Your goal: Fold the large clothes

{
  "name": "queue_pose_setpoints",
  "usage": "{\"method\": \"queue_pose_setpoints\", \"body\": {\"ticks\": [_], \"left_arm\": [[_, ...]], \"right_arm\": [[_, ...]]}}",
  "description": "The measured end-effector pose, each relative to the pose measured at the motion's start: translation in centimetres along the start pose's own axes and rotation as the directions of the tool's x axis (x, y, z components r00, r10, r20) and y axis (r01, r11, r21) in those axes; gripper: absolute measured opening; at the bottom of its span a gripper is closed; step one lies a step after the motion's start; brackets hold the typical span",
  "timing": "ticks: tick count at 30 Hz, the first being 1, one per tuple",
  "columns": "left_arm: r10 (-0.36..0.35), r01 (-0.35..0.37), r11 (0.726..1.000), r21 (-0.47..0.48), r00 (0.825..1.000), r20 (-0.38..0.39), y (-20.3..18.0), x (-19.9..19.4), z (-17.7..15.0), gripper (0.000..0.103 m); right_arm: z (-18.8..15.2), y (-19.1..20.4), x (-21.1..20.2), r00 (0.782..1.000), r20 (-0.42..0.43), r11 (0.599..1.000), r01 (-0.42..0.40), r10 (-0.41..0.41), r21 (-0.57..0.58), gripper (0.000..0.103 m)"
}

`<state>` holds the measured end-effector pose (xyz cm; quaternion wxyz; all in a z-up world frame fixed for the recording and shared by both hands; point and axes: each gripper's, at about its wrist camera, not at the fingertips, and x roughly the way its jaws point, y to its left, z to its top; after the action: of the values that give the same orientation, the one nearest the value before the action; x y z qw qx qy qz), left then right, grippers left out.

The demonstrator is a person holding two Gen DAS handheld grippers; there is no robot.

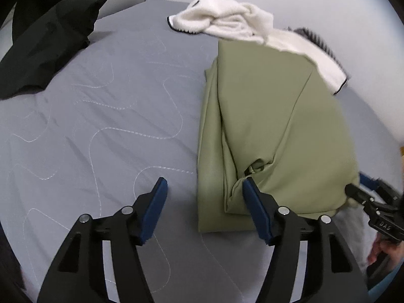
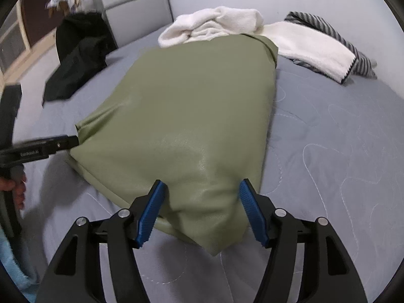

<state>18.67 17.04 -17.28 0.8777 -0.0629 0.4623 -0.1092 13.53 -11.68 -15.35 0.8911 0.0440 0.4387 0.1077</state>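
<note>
Bed (image 1: 101, 126) w/ grey quilt: we see the olive garment (image 2: 181, 116) folded at centre, a white fleece (image 2: 310, 48) at its far end. Left gripper (image 1: 205, 210) released, near-left edge between its pads; right gripper (image 2: 200, 213) released too, near corner between pads, none pressing. Fabric looks smooth, leather-like, prob. slippery, fairly heavy; we'd pinch the near corners.

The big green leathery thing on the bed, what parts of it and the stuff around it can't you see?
- Olive-green leather-like garment: folded over, so its type and inner layers stay hidden in both views.
- Striped grey cloth: mostly covered by the fluffy white garment.
- Black cloth: too dark to identify; cut by the left wrist view's edge.
- Person's hand: cropped at the right wrist view's edge.
</note>
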Motion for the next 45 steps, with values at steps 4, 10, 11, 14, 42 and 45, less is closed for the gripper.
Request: {"method": "queue_pose_setpoints", "body": {"ticks": [4,10,11,14,42,45], "left_arm": [[0.011,-0.012,0.999,0.040,1.000,0.017,-0.3,-1.6,1.0,0.081],[-0.200,0.201,0.980,-0.013,0.979,0.026,-0.1,-1.4,3.4,0.094],[-0.206,0.207,0.978,-0.012,0.978,0.013,-0.1,-0.7,3.8,0.094],[-0.208,0.208,0.978,-0.001,0.977,-0.036,-0.2,1.7,4.6,0.094],[-0.447,0.453,0.891,-0.015,0.872,-0.199,-1.6,12.7,10.2,0.096],[-0.453,0.457,0.889,-0.028,0.868,-0.204,-1.7,12.7,10.4,0.090]], "right_arm": [[0.0,-3.1,-2.0,0.989,0.064,0.973,-0.139,0.130,0.183,0.078],[0.1,-7.5,-0.4,0.961,0.082,0.891,-0.276,0.265,0.360,0.089],[0.3,-8.0,0.1,0.956,0.078,0.879,-0.290,0.282,0.379,0.089],[1.0,-8.8,1.9,0.940,0.055,0.856,-0.330,0.336,0.398,0.089],[8.2,-8.6,10.0,0.907,-0.021,0.870,-0.396,0.420,0.293,0.092],[8.5,-7.8,9.8,0.925,-0.020,0.893,-0.361,0.380,0.269,0.081]]}}
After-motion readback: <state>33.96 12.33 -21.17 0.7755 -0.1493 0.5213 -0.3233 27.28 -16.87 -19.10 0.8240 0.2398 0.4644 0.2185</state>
